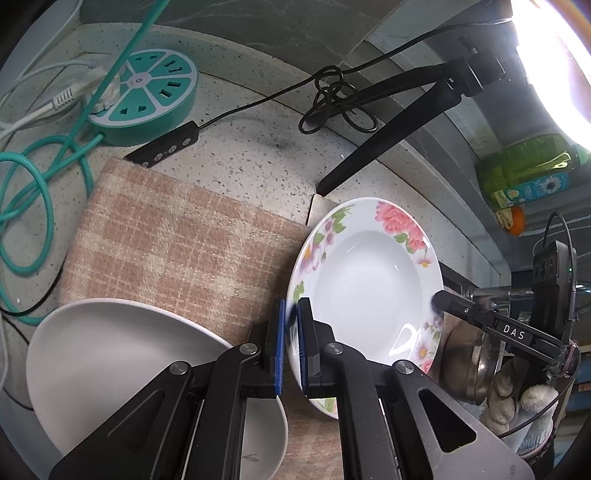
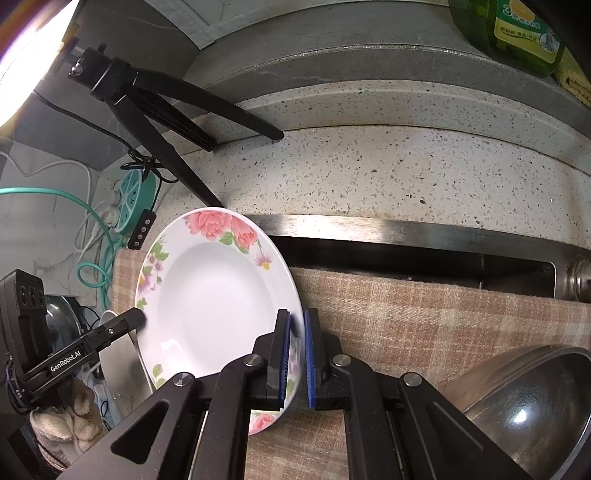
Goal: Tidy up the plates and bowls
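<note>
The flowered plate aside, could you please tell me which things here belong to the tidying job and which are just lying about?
Part of the job:
- flowered plate, clamped by both tongs, left and right
- grey plate
- steel bowl

Just lying about:
- teal power strip
- black tripod
- green bottle
- checked cloth

- I see a speckled stone countertop (image 2: 369,177) running under a grey wall (image 1: 258,22).
- A checked beige mat (image 1: 177,236) covers part of it.
- A steel sink rim (image 2: 406,230) sits behind the mat.
- Strong lamp glare (image 1: 554,55) — one upper corner is washed out.
- A round teal power strip (image 1: 147,96) lies near the wall.
</note>
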`<state>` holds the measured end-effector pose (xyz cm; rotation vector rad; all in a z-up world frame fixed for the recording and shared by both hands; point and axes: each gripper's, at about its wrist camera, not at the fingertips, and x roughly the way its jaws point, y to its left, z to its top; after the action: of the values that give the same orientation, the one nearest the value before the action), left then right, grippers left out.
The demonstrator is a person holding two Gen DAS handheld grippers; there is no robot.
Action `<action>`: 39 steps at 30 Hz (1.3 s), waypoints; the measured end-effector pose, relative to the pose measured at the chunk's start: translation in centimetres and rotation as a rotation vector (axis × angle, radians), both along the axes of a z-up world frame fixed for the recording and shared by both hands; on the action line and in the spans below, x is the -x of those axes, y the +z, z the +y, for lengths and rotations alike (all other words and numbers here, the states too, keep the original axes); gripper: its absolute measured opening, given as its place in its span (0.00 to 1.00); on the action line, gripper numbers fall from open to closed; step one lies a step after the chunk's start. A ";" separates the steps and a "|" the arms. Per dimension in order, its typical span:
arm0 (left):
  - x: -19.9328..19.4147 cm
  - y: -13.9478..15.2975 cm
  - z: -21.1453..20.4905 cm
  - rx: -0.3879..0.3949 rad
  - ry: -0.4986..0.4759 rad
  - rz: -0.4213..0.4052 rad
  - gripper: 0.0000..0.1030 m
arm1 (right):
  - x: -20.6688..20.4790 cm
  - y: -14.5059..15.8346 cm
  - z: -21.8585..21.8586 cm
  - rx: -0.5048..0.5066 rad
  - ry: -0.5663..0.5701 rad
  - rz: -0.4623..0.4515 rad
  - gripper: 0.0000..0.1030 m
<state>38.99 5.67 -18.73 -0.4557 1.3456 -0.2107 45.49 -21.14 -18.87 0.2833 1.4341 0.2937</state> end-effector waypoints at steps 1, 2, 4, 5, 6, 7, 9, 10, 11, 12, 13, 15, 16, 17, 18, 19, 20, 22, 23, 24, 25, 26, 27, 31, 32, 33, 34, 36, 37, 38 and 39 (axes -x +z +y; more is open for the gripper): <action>0.1 0.1 -0.1 0.001 -0.001 -0.001 0.05 | 0.0 0.1 -0.1 -0.001 -0.005 0.000 0.07; 0.1 0.2 -0.1 0.001 0.000 -0.003 0.05 | 0.1 0.2 -0.1 -0.002 -0.006 -0.001 0.07; 0.1 0.3 -0.1 0.001 0.000 -0.006 0.05 | 0.2 0.4 -0.2 -0.003 -0.006 -0.003 0.07; 0.2 0.5 -0.2 0.001 -0.001 -0.008 0.05 | 0.2 0.5 -0.3 -0.005 -0.006 -0.004 0.07; 0.2 0.6 -0.2 0.002 -0.002 -0.009 0.05 | 0.3 0.6 -0.4 -0.006 -0.006 -0.005 0.07; 0.3 0.7 -0.2 0.005 0.000 -0.010 0.05 | 0.4 0.8 -0.4 -0.009 -0.008 -0.006 0.07; 0.4 1.0 -0.1 0.008 0.003 -0.015 0.05 | 0.6 1.1 -0.6 -0.016 -0.009 -0.009 0.07; 0.5 1.1 -0.1 0.009 0.002 -0.019 0.05 | 0.6 1.2 -0.7 -0.018 -0.009 -0.011 0.07; 0.5 1.4 -0.1 0.012 0.005 -0.023 0.05 | 0.7 1.4 -0.8 -0.020 -0.009 -0.013 0.07; 0.6 1.6 -0.1 0.012 0.006 -0.028 0.05 | 0.8 1.6 -0.9 -0.024 -0.010 -0.014 0.07; 0.7 1.8 -0.1 0.012 0.003 -0.032 0.05 | 0.9 1.8 -1.0 -0.026 -0.010 -0.015 0.07; 1.0 2.2 0.0 0.015 0.004 -0.042 0.05 | 1.1 2.1 -1.2 -0.030 -0.011 -0.021 0.07; 1.1 2.5 0.0 0.017 0.003 -0.047 0.05 | 1.2 2.3 -1.3 -0.031 -0.012 -0.024 0.07; 1.2 2.8 -0.2 0.016 0.003 -0.053 0.05 | 1.3 2.5 -1.4 -0.033 -0.013 -0.027 0.07; 1.4 3.0 -0.2 0.015 0.004 -0.057 0.05 | 1.4 2.8 -1.5 -0.035 -0.013 -0.030 0.07; 1.5 3.2 -0.2 0.015 0.005 -0.060 0.05 | 1.6 3.0 -1.5 -0.039 -0.013 -0.033 0.07; 1.7 3.3 -0.2 0.016 0.006 -0.062 0.05 | 1.7 3.2 -1.6 -0.042 -0.013 -0.036 0.07; 2.0 3.6 -0.4 0.017 0.008 -0.067 0.05 | 2.0 3.5 -1.6 -0.045 -0.011 -0.041 0.07; 2.1 3.7 -0.4 0.017 0.009 -0.068 0.05 | 2.2 3.7 -1.7 -0.046 -0.011 -0.045 0.07; 2.4 3.8 -0.5 0.016 0.010 -0.070 0.05 | 2.3 3.9 -1.7 -0.047 -0.009 -0.048 0.07; 2.6 3.9 -0.7 0.015 0.010 -0.072 0.05 | 2.5 4.0 -1.7 -0.048 -0.008 -0.051 0.07; 2.8 4.0 -0.9 0.015 0.012 -0.074 0.05 | 2.8 4.2 -1.8 -0.050 -0.008 -0.053 0.07; 3.0 4.1 -1.0 0.016 0.013 -0.076 0.05 | 2.9 4.4 -1.8 -0.050 -0.007 -0.055 0.07; 4.1 4.7 -1.5 0.017 0.017 -0.085 0.05 | 3.8 4.9 -2.2 -0.054 -0.002 -0.063 0.07; 4.3 4.8 -1.6 0.017 0.017 -0.088 0.05 | 4.0 5.0 -2.3 -0.055 -0.002 -0.064 0.07; 4.6 4.9 -1.7 0.018 0.019 -0.090 0.05 | 4.3 5.2 -2.4 -0.056 -0.001 -0.065 0.07; 4.6 5.0 -1.9 0.019 0.020 -0.092 0.05 | 4.4 5.3 -2.5 -0.056 0.000 -0.066 0.07; 5.1 5.3 -2.1 0.020 0.022 -0.098 0.05 | 4.9 5.4 -2.7 -0.057 0.001 -0.068 0.07; 5.3 5.4 -2.2 0.021 0.023 -0.102 0.05 | 5.2 5.5 -2.8 -0.057 0.003 -0.069 0.07; 5.6 5.6 -2.3 0.021 0.024 -0.105 0.05 | 5.4 5.6 -2.9 -0.057 0.004 -0.070 0.07; 5.8 5.7 -2.4 0.021 0.024 -0.108 0.05 | 5.7 5.7 -3.0 -0.056 0.005 -0.071 0.07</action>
<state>33.16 3.27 -12.99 -0.4718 1.2324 -0.2269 39.80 -24.13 -13.20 0.3125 1.3582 0.3452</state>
